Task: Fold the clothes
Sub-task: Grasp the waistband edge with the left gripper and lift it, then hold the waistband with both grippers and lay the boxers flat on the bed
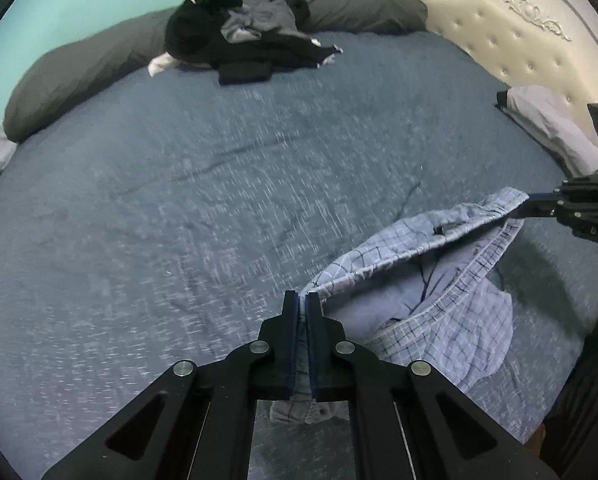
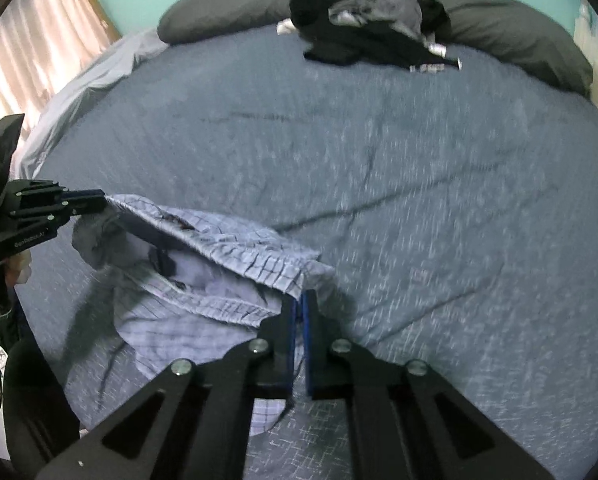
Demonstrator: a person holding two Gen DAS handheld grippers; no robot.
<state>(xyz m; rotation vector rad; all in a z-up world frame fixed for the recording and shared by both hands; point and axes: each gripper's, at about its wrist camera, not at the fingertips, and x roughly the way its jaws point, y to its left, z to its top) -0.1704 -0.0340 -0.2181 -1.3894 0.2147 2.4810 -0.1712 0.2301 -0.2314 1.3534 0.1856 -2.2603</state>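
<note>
Above blue bedspread (image 1: 179, 208), plaid shorts (image 1: 431, 280) stretched between left claw (image 1: 302, 300) and right claw (image 2: 299, 300), both clamped on waistband.

Both grippers pinch the plaid shorts (image 2: 203, 280) above the bed (image 2: 419, 200).

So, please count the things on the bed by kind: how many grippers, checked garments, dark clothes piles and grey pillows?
Grippers: 2, left gripper, right gripper
Checked garment: 1
Dark clothes pile: 1
Grey pillows: 2
Total: 6
</note>
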